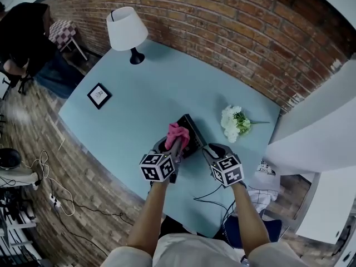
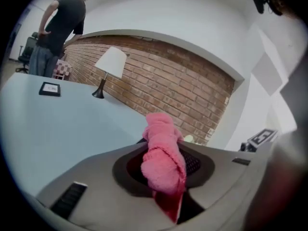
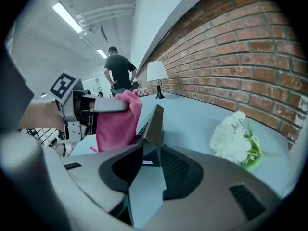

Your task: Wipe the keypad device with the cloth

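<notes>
Keypad device [image 1: 194,136] tilted, seemingly pinched by right hand-held gripper [image 1: 208,148]; left hand-held gripper [image 1: 174,144] clamps cloth [image 1: 178,132].

One lamp [image 1: 127,31], one frame [image 1: 99,95], one flower bunch [image 1: 233,123], one keypad device [image 1: 193,139], one cloth [image 1: 178,133] (pink).

A bunched pink cloth [image 1: 177,132] lies against the dark keypad device [image 1: 193,138], tilted up on edge

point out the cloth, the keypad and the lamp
cloth [image 2: 163,153] left gripper view, middle of the bunched part
keypad [image 3: 154,124] right gripper view, its dark end face
lamp [image 1: 127,28] head view, middle of the shade
</notes>
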`<state>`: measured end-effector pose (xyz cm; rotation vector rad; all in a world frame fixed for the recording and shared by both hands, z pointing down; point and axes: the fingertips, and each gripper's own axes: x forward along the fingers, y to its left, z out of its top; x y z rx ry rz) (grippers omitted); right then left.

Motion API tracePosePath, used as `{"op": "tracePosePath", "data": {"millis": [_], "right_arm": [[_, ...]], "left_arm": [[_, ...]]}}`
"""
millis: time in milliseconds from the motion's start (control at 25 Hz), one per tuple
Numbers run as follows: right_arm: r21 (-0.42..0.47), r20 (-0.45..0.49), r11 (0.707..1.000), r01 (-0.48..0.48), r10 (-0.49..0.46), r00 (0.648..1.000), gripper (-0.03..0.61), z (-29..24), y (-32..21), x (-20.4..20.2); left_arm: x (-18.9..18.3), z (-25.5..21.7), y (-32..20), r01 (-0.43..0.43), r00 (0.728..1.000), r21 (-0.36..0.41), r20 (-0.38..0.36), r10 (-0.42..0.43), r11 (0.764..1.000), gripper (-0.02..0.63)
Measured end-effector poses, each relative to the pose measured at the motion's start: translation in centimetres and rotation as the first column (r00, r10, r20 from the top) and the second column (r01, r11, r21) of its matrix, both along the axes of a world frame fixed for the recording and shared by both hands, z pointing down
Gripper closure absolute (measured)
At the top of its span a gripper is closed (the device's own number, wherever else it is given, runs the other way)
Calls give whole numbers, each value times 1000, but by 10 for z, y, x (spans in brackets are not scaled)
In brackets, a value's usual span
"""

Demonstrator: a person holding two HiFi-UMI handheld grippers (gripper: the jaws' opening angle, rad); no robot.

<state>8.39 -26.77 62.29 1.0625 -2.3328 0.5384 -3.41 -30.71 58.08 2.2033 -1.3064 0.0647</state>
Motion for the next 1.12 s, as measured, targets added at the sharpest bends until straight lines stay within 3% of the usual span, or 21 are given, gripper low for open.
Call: {"op": "tracePosePath", "data": {"millis": [120, 240, 360, 720, 920, 1120], "right_arm": [[7, -16, 1000, 5, -4, 1000, 440, 1, -1, 1], [13, -35, 999, 30, -30, 999, 440, 5, -3, -1], [7, -53, 997, 76, -75, 996, 440, 13, -1, -6], [14, -74, 990, 141, -140, 987, 440, 18, 2, -12], [1, -65, 991, 132, -132, 989, 440, 18, 1, -11], [0, -88, 991, 134, -133, 987, 440, 21, 3, -14]], "left_arm": [[29, -22, -2, -39, 996, 50, -75, 43, 998, 472], [62, -16, -1, -108, 994, 56, -28, 110, 993, 471], [74, 5, 1, -104, 994, 28, 21, 104, 994, 469], [60, 22, 5, 6, 1000, 51, 12, -7, 999, 465], [41, 43, 10, 56, 998, 12, 31, -56, 998, 465], [12, 79, 27, 103, 992, -75, 81, -97, 992, 465]]}}
